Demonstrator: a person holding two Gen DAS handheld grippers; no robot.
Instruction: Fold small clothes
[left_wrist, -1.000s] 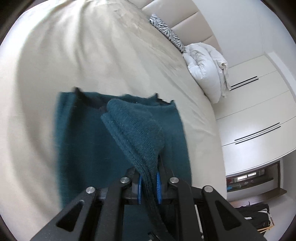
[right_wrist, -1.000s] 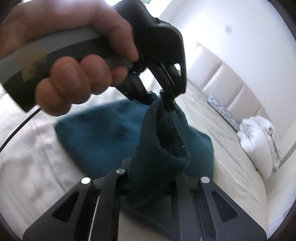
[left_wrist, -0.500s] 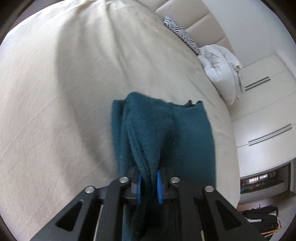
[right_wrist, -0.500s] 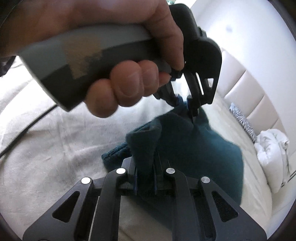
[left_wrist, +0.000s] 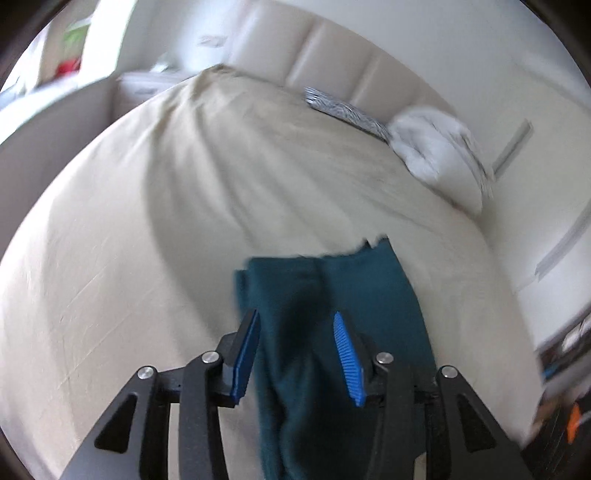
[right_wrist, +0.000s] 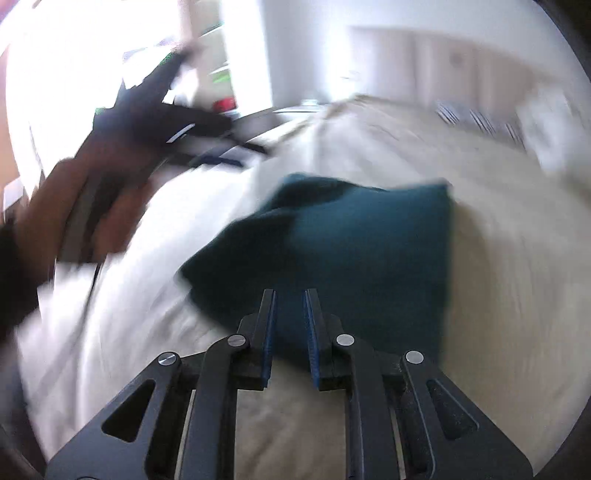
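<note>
- while the teal garment (left_wrist: 369, 295) lies folded on the bed (left_wrist: 147, 221), the left gripper (left_wrist: 297, 354) has just been opening, pads clear of it.
- right gripper (right_wrist: 289, 332) narrowly parted, gripping nothing.

Each fisheye camera sits just behind its own gripper's fingers and looks obliquely down across the bed (left_wrist: 110, 258) toward the padded headboard (left_wrist: 332, 62). The left wrist view hangs close over the teal garment (left_wrist: 369, 288), while the right wrist view, blurred, sees it from slightly farther back. Both share the garment, the zebra-striped pillow (left_wrist: 343, 110) and the headboard end of the bed.
</note>
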